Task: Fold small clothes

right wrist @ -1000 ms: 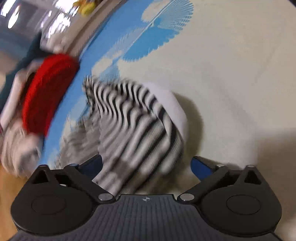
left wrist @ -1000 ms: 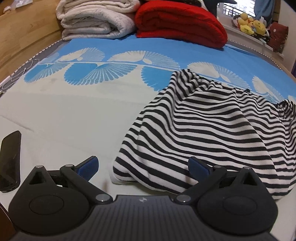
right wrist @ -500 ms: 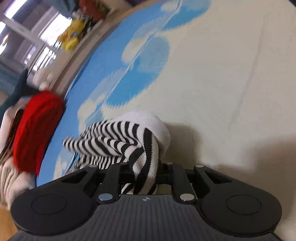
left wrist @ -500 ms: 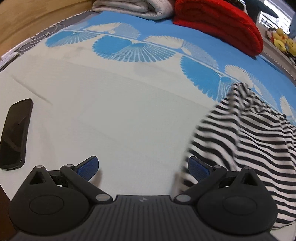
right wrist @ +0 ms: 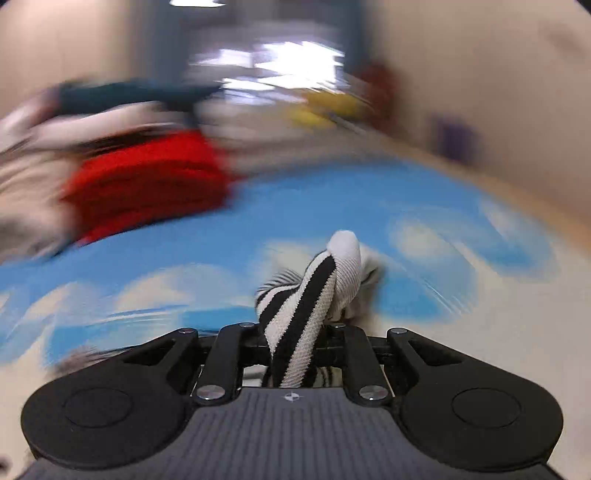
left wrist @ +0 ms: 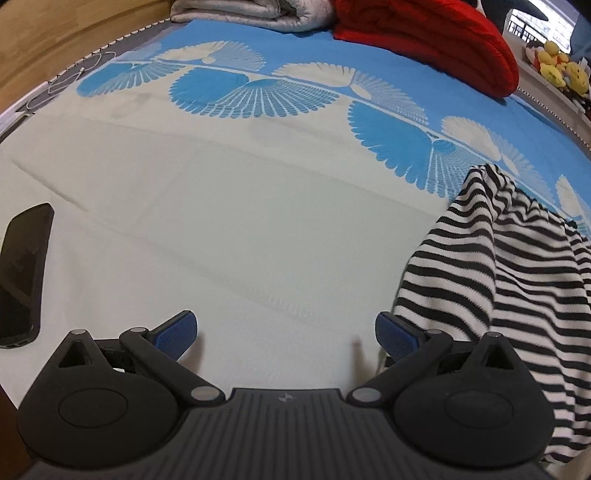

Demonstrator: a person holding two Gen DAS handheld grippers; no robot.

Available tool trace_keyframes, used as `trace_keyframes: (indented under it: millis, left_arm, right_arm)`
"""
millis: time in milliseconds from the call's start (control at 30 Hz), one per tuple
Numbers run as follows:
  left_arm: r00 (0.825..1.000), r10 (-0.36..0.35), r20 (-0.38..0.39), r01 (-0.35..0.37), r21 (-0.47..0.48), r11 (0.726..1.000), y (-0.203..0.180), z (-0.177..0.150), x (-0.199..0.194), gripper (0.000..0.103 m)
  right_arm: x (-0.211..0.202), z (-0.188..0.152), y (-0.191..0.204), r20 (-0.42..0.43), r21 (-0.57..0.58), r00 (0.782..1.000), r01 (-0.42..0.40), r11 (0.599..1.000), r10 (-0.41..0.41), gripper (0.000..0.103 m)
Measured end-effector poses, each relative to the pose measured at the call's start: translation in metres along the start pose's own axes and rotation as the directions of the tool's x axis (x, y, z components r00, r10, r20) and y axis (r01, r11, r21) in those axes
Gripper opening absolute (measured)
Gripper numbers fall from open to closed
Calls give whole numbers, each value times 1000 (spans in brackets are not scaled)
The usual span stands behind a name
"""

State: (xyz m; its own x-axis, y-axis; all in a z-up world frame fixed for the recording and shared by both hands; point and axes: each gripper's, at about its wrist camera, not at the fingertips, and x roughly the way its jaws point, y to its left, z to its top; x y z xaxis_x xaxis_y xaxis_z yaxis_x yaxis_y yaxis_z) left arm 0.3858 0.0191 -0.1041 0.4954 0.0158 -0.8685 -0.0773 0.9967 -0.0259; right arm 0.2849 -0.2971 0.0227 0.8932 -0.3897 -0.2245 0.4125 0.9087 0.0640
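Note:
A black-and-white striped garment (left wrist: pixel 517 280) hangs lifted at the right of the left wrist view, its lower edge trailing on the bed. My left gripper (left wrist: pixel 286 332) stands open just left of that edge, nothing between its blue pads (left wrist: pixel 173 332). In the right wrist view, a bunched fold of the striped garment (right wrist: pixel 317 291) sticks up from between the jaws. My right gripper (right wrist: pixel 295 343) is shut on it, held up off the bed and pointing nearly level. That view is blurred with motion.
The bed sheet (left wrist: pixel 240 229) is pale with a blue fan-pattern band at the far side. A black phone (left wrist: pixel 22 273) lies at the left. A folded red blanket (left wrist: pixel 436 33) and a pale folded blanket (left wrist: pixel 243 14) sit at the back. Plush toys (left wrist: pixel 557 70) line the far right.
My right gripper shut on the striped garment, then rose and rolled level. The garment was pulled up and rightward out of the left gripper's span. The left gripper drifted slightly, still open.

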Motion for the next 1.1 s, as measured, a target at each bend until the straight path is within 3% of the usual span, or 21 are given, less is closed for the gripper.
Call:
trace_keyframes:
  millis: [67,167,233,267,300,367,400,467,500,533,567,633,667,700,833,900,967,1067,1100]
  left_arm:
    - [1000,7,1,-7,-18,1000,4,0,1,103]
    - [1000,14,-2,-14,-55,998,12,1,2,103]
    - [1000,4,-15,-5,-57,998,13,0,4,103]
    - [1000,1,-19,-2,-54,999,12,0,4,103]
    - [1000,-5,-20,4,-48,999,12,-1,4,103]
    - [1000,-17,-11,17,-32,999,10,-3,2,103]
    - [1000,-17,-5,17,-28,999,10,-3,1,103]
    - [1000,-25,9,25,-31,999,11,-2,-3,103]
    - [999,-43,19,44,-41,998,13,-1,-7,103]
    - [997,-65,32,67,-56,996,16,0,-11,103]
    - [995,-84,46,87,-66,994,18,0,-15,103]
    - [988,-129,83,135,-75,988,21,2,-25,103]
    - [984,-148,99,156,-74,985,22,2,-29,103]
    - [979,-168,113,176,-68,982,22,2,-34,103]
    - [958,-265,114,268,-13,963,11,-3,-48,103]
    - [946,-311,93,310,21,950,1,-8,-50,103]
    - [937,-342,68,339,51,940,-10,-12,-49,103]
    - [928,-371,18,368,87,926,-25,-19,-45,103]
    - [923,-385,1,384,94,919,-30,-23,-43,103]
  right_arm:
    - [-21,-10,82,48,-260,991,-111,959,128,16]
    - [-42,-76,179,-40,-556,967,-231,799,251,17]
    - [-44,-133,212,-165,-656,942,-326,681,292,17]
    - [-45,-155,219,-218,-669,926,-371,644,308,17]
    - [-46,-173,224,-245,-687,920,-388,615,306,17]
    - [-49,-187,228,-210,-720,927,-362,592,311,18]
    - [-49,-186,228,-200,-718,928,-358,597,315,22]
    - [-44,-172,225,-233,-651,914,-400,645,331,29]
    - [-42,-165,219,-263,-608,900,-434,665,347,40]
    - [-42,-158,213,-311,-550,868,-497,671,388,49]
    - [-47,-151,206,-353,-481,821,-571,665,450,63]
    - [-64,-138,186,-357,-374,752,-659,653,555,69]
    - [-75,-131,172,-332,-347,740,-672,654,585,69]
    - [-84,-122,154,-285,-324,758,-652,685,586,69]
    - [-98,-93,84,-78,-195,888,-460,867,453,65]
    - [-85,-84,63,-76,-182,930,-367,912,359,43]
    - [-73,-89,56,-120,-165,938,-341,925,325,24]
    - [-47,-137,68,-321,-215,887,-410,886,332,23]
    - [-48,-151,75,-315,-252,889,-416,874,332,23]
